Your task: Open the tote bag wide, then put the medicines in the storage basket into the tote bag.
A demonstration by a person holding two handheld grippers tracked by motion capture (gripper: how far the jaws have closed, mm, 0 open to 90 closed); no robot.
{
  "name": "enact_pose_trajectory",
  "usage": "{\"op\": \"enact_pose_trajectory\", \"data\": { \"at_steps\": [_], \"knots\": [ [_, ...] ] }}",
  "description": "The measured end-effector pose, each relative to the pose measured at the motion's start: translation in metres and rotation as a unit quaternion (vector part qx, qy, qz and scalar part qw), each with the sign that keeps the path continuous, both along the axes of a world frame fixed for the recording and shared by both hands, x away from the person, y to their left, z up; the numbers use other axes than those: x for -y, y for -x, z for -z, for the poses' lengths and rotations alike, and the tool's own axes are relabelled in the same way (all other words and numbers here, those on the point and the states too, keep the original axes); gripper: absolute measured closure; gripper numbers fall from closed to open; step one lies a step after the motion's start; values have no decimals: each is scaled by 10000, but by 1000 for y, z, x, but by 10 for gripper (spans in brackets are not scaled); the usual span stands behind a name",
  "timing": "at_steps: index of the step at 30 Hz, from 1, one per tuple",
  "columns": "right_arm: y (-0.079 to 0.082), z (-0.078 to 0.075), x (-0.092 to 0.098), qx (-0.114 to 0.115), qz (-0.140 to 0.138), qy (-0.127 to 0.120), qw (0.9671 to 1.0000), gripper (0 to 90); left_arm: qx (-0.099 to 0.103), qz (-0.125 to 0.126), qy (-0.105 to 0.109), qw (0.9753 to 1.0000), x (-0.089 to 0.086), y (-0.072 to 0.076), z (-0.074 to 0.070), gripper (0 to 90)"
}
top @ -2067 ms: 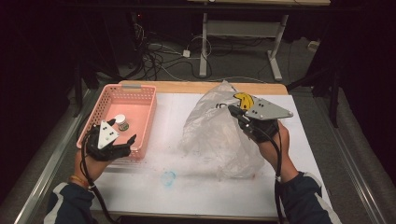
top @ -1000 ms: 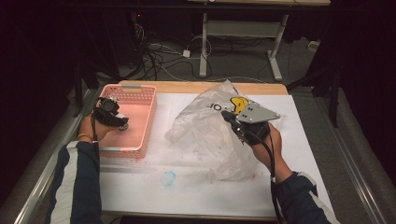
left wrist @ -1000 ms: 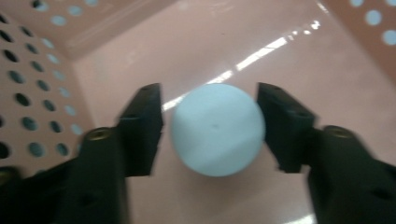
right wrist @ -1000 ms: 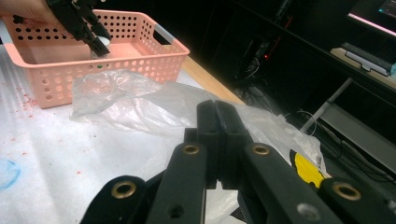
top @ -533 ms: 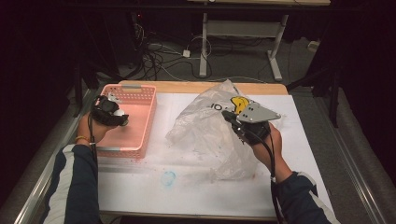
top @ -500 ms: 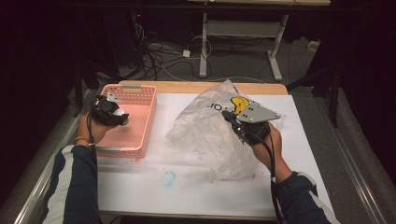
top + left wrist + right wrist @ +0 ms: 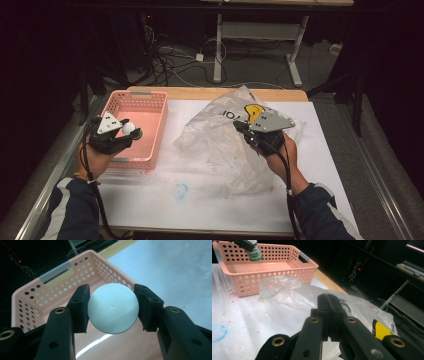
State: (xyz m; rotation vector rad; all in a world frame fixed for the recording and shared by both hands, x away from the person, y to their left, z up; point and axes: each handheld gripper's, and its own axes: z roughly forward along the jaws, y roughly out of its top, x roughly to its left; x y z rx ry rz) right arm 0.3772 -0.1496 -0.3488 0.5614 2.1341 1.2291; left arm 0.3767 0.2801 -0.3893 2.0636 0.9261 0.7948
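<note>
Gripping white ball (image 7: 113, 308), left tool (image 7: 112, 306) over pink basket (image 7: 30, 300); right tool (image 7: 328, 315) clenched, bag (image 7: 294, 296) pinch unclear.

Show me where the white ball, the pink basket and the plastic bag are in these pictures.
white ball (image 7: 113, 308), left gripper view, middle of its front surface.
pink basket (image 7: 137, 95), high view, far rim.
plastic bag (image 7: 215, 132), high view, crumpled left part lying on the table.

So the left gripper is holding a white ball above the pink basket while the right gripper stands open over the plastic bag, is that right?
Not quite: the right gripper is shut on the plastic bag, as the right gripper view shows. The left gripper does hold the white ball above the pink basket.
</note>
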Motion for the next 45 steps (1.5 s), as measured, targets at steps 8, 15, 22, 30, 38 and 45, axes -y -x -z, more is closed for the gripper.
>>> {"op": "enact_pose_trajectory", "data": {
  "at_steps": [8, 15, 22, 30, 38, 45],
  "knots": [
    [-5, 7, -2, -115, 13, 63, 9999, 900, 216, 456, 15, 9987, 25, 11, 0, 485],
    [-8, 8, 4, -4, 279, -76, 9996, 900, 355, 819, 196, 9958, 53, 22, -8, 485],
    [-18, 7, 6, -70, 399, -178, 9990, 900, 815, 1322, 438, 9869, 93, 42, -26, 485],
    [-17, 0, 10, -67, 487, -272, 9984, 900, 804, 2133, 257, 9733, 150, 57, -18, 484],
    [-6, -3, 8, -74, 368, -272, 9989, 900, 597, 2306, 111, 9711, 195, 25, 11, 484],
    [-2, 1, 7, -132, 375, -300, 9988, 900, 417, 2172, 103, 9752, 227, -10, 42, 483]
  ]
}}
